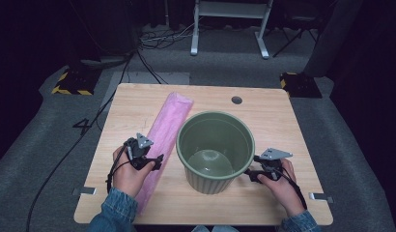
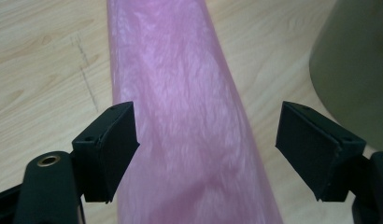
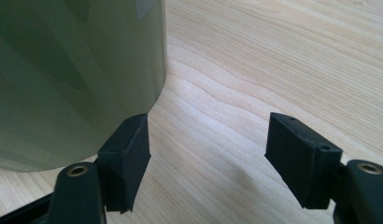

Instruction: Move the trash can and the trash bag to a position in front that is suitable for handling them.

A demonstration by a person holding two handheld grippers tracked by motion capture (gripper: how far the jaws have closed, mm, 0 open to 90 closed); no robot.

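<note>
On table: pink roll lies beside green pot. Left gripper spread astride roll; right gripper spread beside pot wall. Risk: slick roll slips, or pot gets nudged.

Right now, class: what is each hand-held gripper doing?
Left hand-held gripper: open, jaws straddling the pink roll, not clamped.
Right hand-held gripper: open, holding nothing, beside the green pot.

A long pink roll lies flat, just beside an upright green pot.
</note>
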